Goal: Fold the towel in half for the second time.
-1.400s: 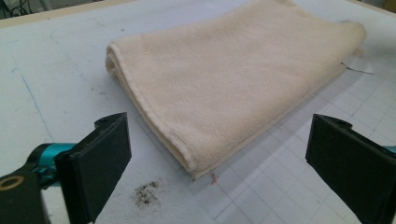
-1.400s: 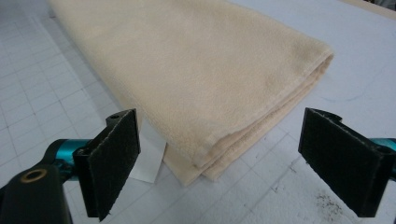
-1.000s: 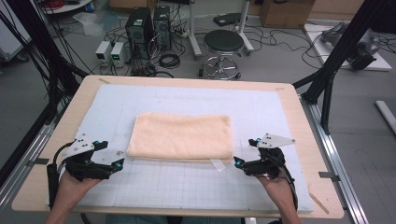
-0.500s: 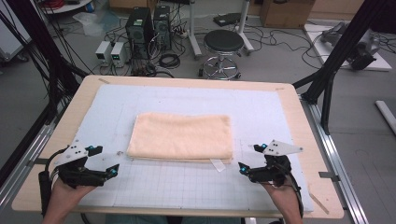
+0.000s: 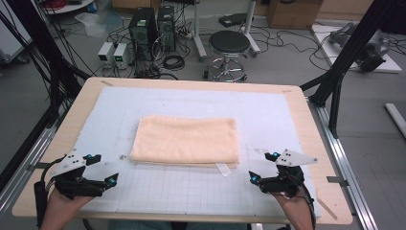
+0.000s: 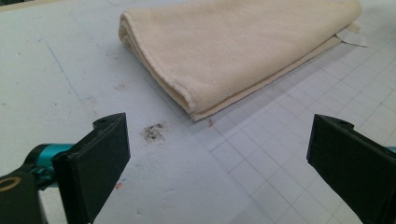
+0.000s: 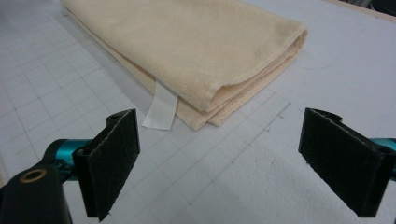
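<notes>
A folded cream towel (image 5: 186, 140) lies flat in the middle of the white gridded mat (image 5: 201, 191). Its white label (image 5: 222, 169) sticks out at the near right edge. My left gripper (image 5: 104, 170) rests open near the table's front left corner, a short way from the towel's near left corner (image 6: 196, 109). My right gripper (image 5: 263, 168) stands open at the front right, just off the towel's near right corner (image 7: 210, 116). Nothing sits between either pair of jaws. In the right gripper view the label (image 7: 160, 109) lies ahead on the mat.
The mat covers a wooden table (image 5: 311, 124) with black frame posts at both sides. A dark smudge (image 6: 152, 132) marks the mat by the towel's left corner. Beyond the table stand a stool (image 5: 230, 45), computer towers (image 5: 143, 26) and cables on the floor.
Both grippers have drawn back toward the front edge of the table, away from the towel. The towel has not moved.
</notes>
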The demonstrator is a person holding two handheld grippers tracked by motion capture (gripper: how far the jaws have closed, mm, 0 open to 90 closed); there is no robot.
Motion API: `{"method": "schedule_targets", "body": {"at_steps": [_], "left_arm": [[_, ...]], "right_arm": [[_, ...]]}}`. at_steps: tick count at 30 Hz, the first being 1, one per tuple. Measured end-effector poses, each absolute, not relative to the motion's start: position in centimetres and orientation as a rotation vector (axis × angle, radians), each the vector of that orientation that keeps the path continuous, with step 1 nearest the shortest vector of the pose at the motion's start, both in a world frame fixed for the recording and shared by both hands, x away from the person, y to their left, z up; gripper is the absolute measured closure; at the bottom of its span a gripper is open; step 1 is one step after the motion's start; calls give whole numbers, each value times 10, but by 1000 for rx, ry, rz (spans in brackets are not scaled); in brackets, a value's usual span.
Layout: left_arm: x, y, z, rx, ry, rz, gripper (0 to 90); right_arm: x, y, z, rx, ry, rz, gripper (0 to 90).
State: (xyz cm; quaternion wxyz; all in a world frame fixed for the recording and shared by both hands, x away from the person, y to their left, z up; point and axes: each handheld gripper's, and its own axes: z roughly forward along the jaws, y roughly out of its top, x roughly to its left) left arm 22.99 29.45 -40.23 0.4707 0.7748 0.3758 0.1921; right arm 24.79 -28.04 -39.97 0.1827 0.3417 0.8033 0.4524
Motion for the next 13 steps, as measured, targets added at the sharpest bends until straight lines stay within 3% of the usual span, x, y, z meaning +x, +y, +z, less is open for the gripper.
{"method": "schedule_targets", "body": {"at_steps": [13], "left_arm": [[232,293,-405,1898,913,471,65]], "right_arm": [[248,-278,-401,951,2266,1268,118]]}}
